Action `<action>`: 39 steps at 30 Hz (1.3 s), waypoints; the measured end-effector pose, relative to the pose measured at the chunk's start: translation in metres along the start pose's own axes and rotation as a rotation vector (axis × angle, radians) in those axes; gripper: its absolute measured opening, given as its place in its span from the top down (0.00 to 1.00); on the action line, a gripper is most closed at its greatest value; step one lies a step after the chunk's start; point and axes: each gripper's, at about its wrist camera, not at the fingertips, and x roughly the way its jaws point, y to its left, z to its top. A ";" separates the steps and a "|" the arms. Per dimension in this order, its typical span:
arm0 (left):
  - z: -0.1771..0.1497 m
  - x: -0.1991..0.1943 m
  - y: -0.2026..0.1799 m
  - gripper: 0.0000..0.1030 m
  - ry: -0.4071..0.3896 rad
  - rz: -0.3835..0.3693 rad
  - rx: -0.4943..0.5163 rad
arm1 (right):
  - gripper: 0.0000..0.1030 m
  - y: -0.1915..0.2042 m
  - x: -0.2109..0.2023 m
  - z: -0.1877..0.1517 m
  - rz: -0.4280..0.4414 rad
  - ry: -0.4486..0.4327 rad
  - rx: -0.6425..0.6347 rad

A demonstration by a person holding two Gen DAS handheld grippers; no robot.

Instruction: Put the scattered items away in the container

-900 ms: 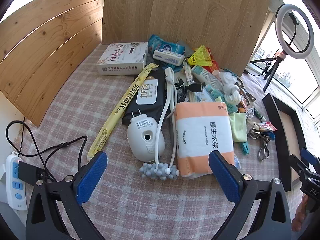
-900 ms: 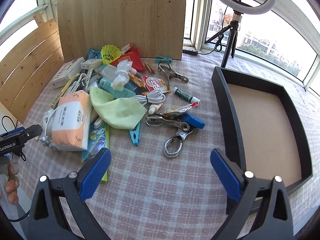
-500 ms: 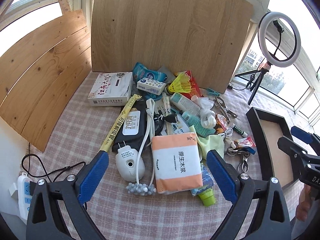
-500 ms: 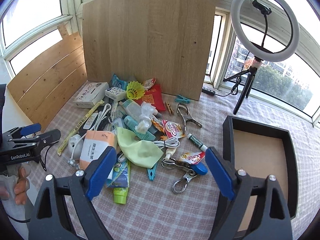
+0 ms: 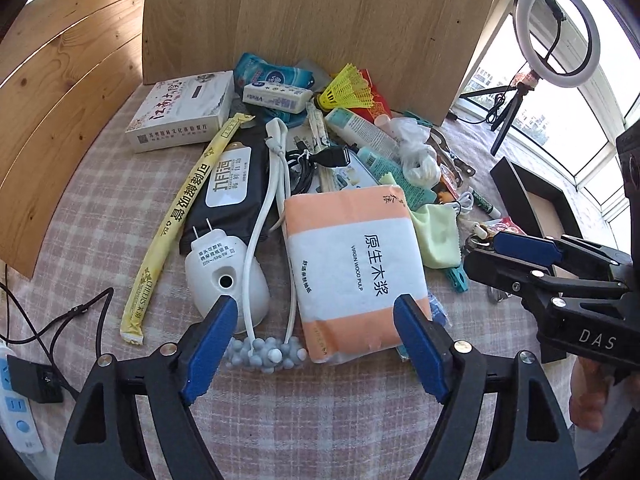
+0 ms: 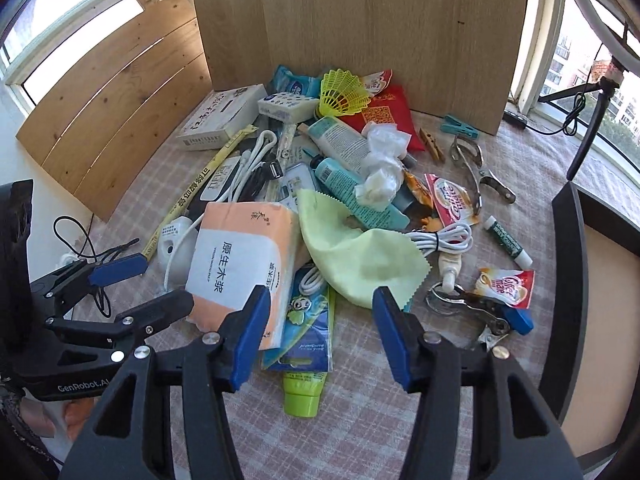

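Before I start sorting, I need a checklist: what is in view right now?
Tissue pack: 1, orange-white, pile front.
Cloth: 1, light green, right of pack.
Shuttlecock: 1, yellow, pile rear.
Boxed tissues: 1, white, rear left.
Wet wipes: 1, black, pile left.
Plug-in device: 1, white, front left.
Tube: 1, green cap, nearest.
Tray: 1, black, right.
Left gripper: open.
Right gripper: open.
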 end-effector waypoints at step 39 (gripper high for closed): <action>0.006 0.014 -0.022 0.21 -0.006 -0.099 0.103 | 0.59 0.014 0.062 0.016 0.196 0.171 0.077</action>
